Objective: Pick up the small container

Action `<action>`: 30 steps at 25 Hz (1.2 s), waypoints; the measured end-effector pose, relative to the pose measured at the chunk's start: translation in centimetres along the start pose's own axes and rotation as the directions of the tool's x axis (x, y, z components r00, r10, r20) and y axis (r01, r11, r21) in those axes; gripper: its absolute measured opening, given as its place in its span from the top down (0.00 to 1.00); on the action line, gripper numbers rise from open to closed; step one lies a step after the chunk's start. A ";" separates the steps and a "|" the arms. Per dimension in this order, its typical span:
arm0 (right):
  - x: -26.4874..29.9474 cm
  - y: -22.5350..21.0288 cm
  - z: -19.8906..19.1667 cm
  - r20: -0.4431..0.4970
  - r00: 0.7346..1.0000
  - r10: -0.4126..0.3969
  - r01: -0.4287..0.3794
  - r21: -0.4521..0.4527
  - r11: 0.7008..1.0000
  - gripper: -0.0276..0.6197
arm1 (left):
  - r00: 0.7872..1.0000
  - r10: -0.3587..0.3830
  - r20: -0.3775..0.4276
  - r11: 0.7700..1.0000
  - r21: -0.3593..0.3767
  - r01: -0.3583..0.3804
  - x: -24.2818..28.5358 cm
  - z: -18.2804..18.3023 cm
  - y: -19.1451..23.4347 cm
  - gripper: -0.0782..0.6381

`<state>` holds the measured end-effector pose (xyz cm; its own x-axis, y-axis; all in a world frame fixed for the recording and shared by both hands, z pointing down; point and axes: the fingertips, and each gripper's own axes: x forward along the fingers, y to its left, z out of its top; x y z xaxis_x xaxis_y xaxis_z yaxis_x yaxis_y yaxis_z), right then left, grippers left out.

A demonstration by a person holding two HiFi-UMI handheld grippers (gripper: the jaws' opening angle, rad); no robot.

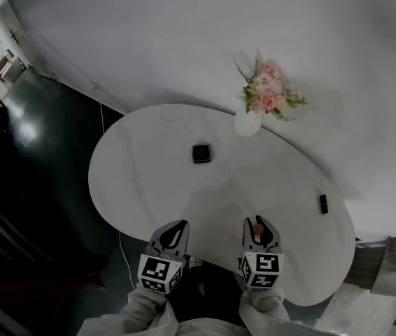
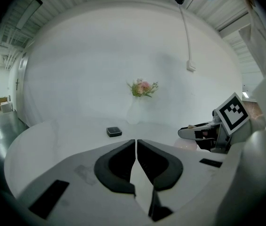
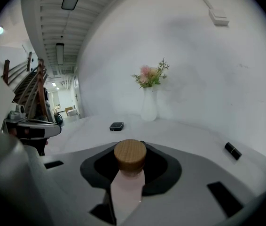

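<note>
The small container (image 3: 130, 155) is a pale pink bottle with a round wooden lid. My right gripper (image 3: 130, 149) is shut on it, with the dark pads against its sides just under the lid. In the head view the right gripper (image 1: 259, 224) holds the container (image 1: 258, 228) over the near part of the white table (image 1: 149, 180). In the left gripper view the pink body (image 2: 188, 145) shows below the right gripper (image 2: 196, 132). My left gripper (image 1: 179, 227) is level with it to the left, and its jaws (image 2: 136, 141) are shut with nothing between them.
A small black square object (image 1: 201, 152) lies mid-table. A white vase with pink flowers (image 1: 250, 121) stands at the far edge by the wall. A small black bar (image 1: 323, 204) lies near the right edge. Dark floor drops away at the left.
</note>
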<state>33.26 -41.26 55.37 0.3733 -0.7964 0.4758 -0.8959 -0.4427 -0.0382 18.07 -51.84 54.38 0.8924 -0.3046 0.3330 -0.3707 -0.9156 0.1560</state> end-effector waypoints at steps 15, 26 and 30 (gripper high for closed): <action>-4.5 -1.8 8.1 0.095 0.995 0.003 -0.002 -0.009 1.000 0.71 | 0.992 -0.024 0.122 0.994 0.110 0.011 0.1 7.5 -0.8 0.86; -8.8 -4.3 12.6 0.189 0.981 -0.037 0.043 -0.025 0.999 0.71 | 0.970 -0.080 0.231 0.984 0.176 0.039 -0.1 13.3 -2.5 0.86; -10.7 -5.1 13.8 0.238 0.970 -0.052 0.057 -0.016 0.998 0.71 | 0.958 -0.116 0.263 0.976 0.209 0.061 -0.2 15.0 -3.9 0.86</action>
<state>37.14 -36.20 38.40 0.4655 -0.8477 0.2545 -0.8769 -0.4807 0.0030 23.19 -52.18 39.78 0.9655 -0.2541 0.0565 -0.2533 -0.9671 -0.0215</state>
